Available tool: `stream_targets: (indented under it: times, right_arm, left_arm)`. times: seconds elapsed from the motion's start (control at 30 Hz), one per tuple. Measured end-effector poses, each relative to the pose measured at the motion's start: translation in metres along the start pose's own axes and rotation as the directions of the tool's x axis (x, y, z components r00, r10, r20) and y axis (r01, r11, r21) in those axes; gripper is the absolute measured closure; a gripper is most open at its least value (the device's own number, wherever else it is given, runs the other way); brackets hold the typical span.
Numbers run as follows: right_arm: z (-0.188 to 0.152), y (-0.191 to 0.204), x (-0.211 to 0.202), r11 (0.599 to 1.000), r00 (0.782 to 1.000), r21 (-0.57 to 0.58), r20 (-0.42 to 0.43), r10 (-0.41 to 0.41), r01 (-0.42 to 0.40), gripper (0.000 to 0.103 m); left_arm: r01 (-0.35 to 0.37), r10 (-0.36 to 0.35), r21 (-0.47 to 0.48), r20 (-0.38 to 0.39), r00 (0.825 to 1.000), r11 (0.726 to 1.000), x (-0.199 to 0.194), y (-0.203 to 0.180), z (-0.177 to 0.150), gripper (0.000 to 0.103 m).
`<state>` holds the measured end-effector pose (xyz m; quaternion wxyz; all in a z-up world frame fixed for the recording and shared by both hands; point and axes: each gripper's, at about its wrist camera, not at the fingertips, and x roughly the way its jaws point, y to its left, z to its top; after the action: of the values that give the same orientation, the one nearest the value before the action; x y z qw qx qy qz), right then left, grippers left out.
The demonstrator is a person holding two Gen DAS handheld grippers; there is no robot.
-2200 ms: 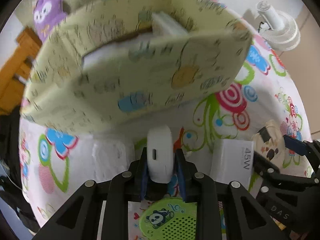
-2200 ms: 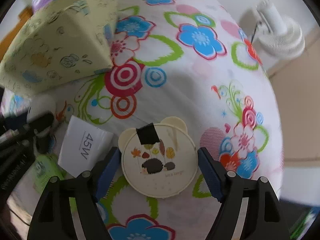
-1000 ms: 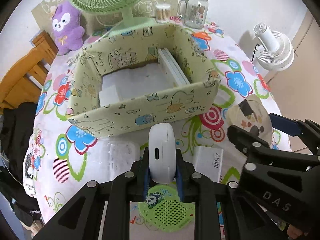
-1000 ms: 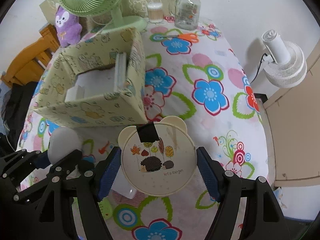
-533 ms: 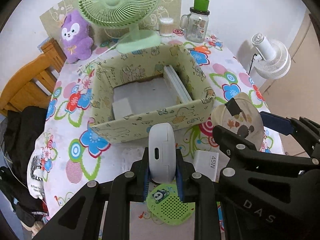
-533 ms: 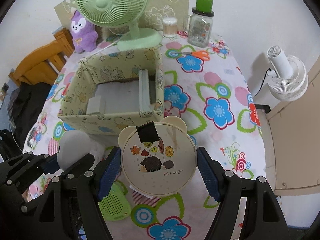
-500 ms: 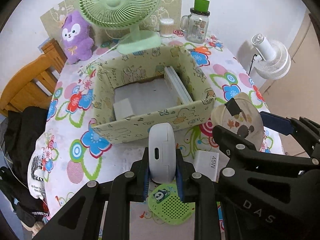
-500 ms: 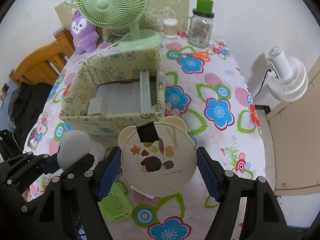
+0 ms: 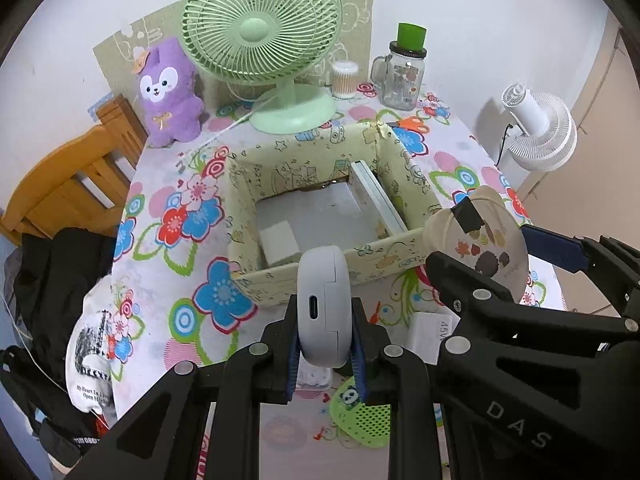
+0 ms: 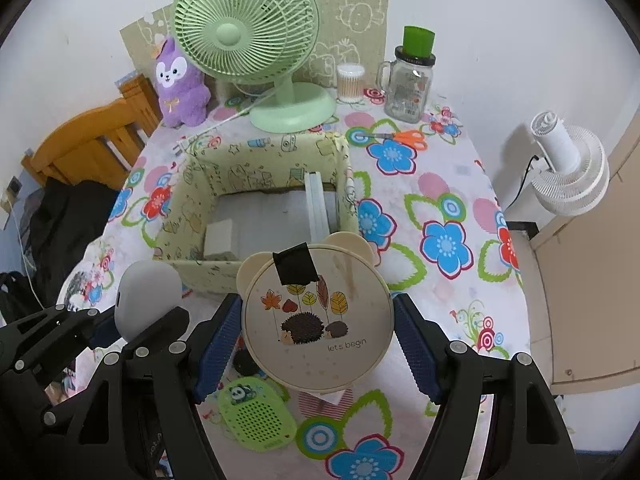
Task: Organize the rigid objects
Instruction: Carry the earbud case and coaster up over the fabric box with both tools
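45W box (image 9: 430,334) half hidden behind hand-held gripper (image 9: 504,240)

On the round table with the flowered cloth (image 10: 452,184), the pale yellow printed cardboard box (image 10: 340,160) stands at 12 o'clock from my grippers, near the middle. In it, a small white block (image 10: 219,243) lies at the 7 o'clock corner, and flat white boxes (image 10: 316,208) lean on the 3 o'clock wall. Behind the box stands the green desk fan (image 10: 256,40); the purple plush toy (image 10: 180,84) is at its 9 o'clock, and the cotton swab container (image 10: 350,82) and then the glass mug jar with green lid (image 10: 410,80) at its 3 o'clock. The orange-handled scissors (image 10: 404,136) lie before the jar. The green perforated panda disc (image 10: 256,416) lies at 6 o'clock from the box, under my grippers.
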<state>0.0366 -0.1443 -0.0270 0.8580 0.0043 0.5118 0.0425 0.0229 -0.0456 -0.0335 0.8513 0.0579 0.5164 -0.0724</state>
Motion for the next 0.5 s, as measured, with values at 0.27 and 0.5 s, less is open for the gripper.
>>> stream_targets:
  times: [0.27, 0.5]
  right_arm:
    - [0.000, 0.016, -0.003, 0.998, 0.999, 0.054, 0.012, -0.031, 0.030, 0.026]
    - [0.003, 0.025, -0.006, 0.995, 0.998, 0.079, 0.024, -0.057, 0.055, 0.026]
  left_arm:
    - [0.023, -0.023, 0.042, -0.002, 1.000, 0.999, 0.001, 0.017, 0.000, 0.083]
    - [0.030, -0.031, 0.064, 0.024, 0.999, 0.997, -0.002, 0.032, 0.004, 0.083]
